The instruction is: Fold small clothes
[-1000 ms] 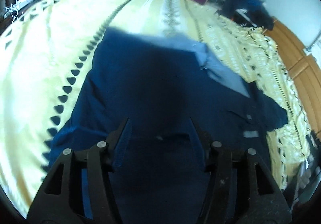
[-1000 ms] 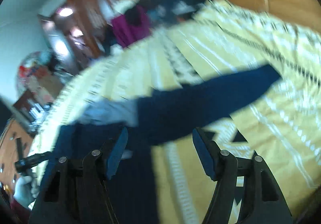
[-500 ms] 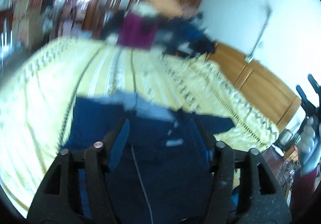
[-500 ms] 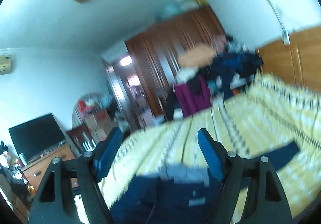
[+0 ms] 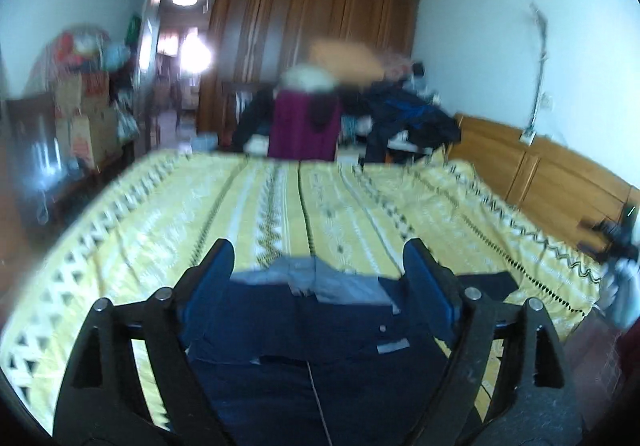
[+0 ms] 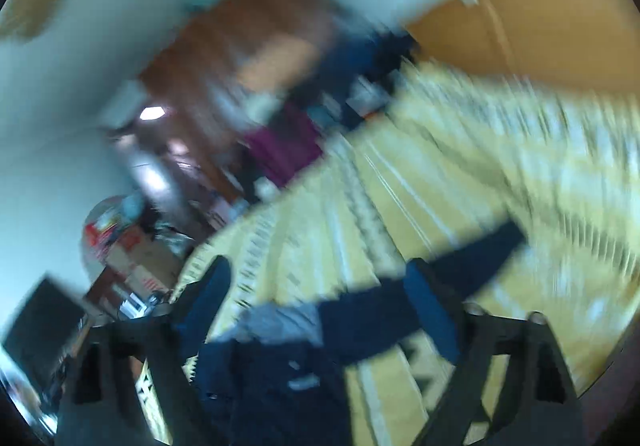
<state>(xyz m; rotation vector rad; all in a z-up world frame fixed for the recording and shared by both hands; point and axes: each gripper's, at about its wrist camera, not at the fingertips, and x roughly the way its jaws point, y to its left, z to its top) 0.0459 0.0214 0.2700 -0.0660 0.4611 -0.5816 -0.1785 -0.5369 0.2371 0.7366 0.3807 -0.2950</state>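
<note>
A navy garment point(image 5: 320, 330) with a pale grey-blue collar part point(image 5: 316, 280) lies spread on the yellow patterned bedspread point(image 5: 320, 198). One sleeve point(image 5: 488, 282) reaches out to the right. My left gripper point(image 5: 318, 250) hangs above its near end, jaws opening, with nothing between the blue pads point(image 5: 216, 278). In the blurred, tilted right wrist view the same garment point(image 6: 280, 366) and its sleeve point(image 6: 480, 258) lie below my right gripper point(image 6: 320, 270). Its jaws are closing from wide, and no cloth is between them.
A brown wardrobe point(image 5: 312, 26) stands behind the bed, with a heap of clothes point(image 5: 408, 114) and a magenta garment point(image 5: 300, 126) at the far edge. A wooden headboard point(image 5: 560, 182) is on the right and boxes point(image 5: 80, 114) on the left. A dark screen point(image 6: 44, 322) shows low left.
Both grippers have risen from close over the garment and tipped up, so the room now shows. The left jaws stand wider. The right view has rolled and blurred.
</note>
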